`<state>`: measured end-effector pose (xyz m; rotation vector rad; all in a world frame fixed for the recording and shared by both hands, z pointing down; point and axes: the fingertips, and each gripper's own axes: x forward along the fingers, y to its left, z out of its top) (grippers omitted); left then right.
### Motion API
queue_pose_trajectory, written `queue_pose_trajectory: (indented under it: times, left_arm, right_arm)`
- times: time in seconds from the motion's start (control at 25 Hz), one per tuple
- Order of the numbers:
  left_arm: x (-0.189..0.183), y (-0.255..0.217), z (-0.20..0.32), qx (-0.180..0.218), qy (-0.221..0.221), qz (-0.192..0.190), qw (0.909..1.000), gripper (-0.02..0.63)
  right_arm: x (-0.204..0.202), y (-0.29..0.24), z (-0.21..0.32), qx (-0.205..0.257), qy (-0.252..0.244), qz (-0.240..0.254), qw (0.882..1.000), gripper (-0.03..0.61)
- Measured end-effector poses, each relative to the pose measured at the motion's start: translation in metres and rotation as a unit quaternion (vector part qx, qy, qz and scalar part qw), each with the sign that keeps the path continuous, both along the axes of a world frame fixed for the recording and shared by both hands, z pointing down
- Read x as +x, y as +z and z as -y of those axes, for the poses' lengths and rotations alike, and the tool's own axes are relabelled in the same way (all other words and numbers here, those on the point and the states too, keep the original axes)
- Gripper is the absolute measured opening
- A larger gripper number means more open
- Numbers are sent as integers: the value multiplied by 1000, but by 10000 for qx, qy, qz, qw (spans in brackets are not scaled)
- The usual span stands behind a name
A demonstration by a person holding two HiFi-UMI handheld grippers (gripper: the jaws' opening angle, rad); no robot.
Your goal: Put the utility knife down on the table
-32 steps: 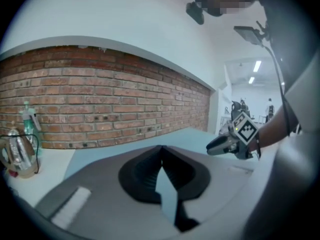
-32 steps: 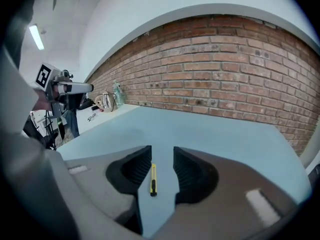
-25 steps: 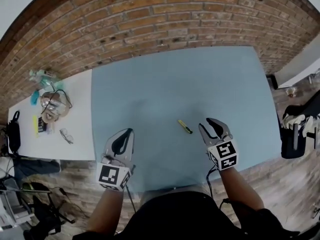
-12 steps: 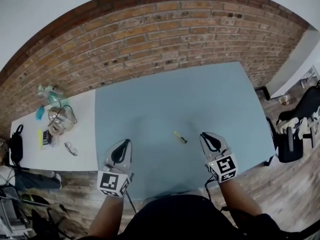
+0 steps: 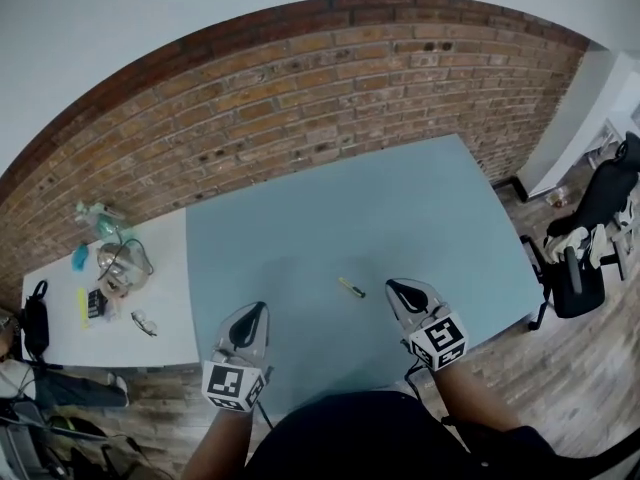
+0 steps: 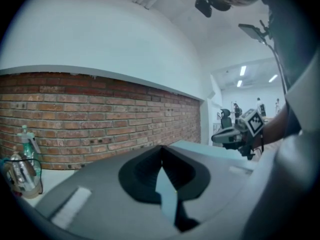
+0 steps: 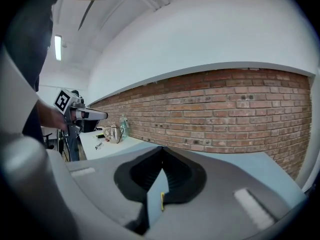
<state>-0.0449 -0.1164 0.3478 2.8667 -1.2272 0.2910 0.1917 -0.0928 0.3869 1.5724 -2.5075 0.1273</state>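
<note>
The yellow-and-black utility knife point(image 5: 350, 287) lies flat on the blue table point(image 5: 330, 208), near its front edge. My right gripper point(image 5: 392, 285) hovers just to the right of the knife, apart from it, jaws shut with nothing in them. In the right gripper view a yellow sliver of the knife point(image 7: 162, 201) shows on the table below the closed tips of the right gripper point(image 7: 162, 149). My left gripper point(image 5: 258, 309) hangs over the front left of the table, shut and empty; its tips meet in the left gripper view point(image 6: 161, 148).
A white side table point(image 5: 160, 278) adjoins on the left, carrying bottles point(image 5: 95, 216), a cable bundle point(image 5: 120, 258) and small items. A brick wall point(image 5: 300, 98) runs behind. A black chair point(image 5: 585, 258) stands on the wooden floor to the right.
The right gripper's jaws have closed from wide open, with nothing in them. Both grippers have risen and drawn back from the knife, which stays on the table.
</note>
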Motion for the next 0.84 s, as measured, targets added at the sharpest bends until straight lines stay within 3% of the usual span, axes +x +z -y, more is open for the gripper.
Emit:
queue_pose_trajectory:
  times: [0.36, 0.84]
  left_arm:
    - [9, 0, 0, 20, 96, 11, 10000, -5]
    - [-10, -5, 1, 202, -165, 135, 9996, -5]
  right_arm:
    - [4, -3, 2, 84, 10, -62, 9999, 2]
    - [-17, -1, 15, 200, -329, -120, 9992, 2]
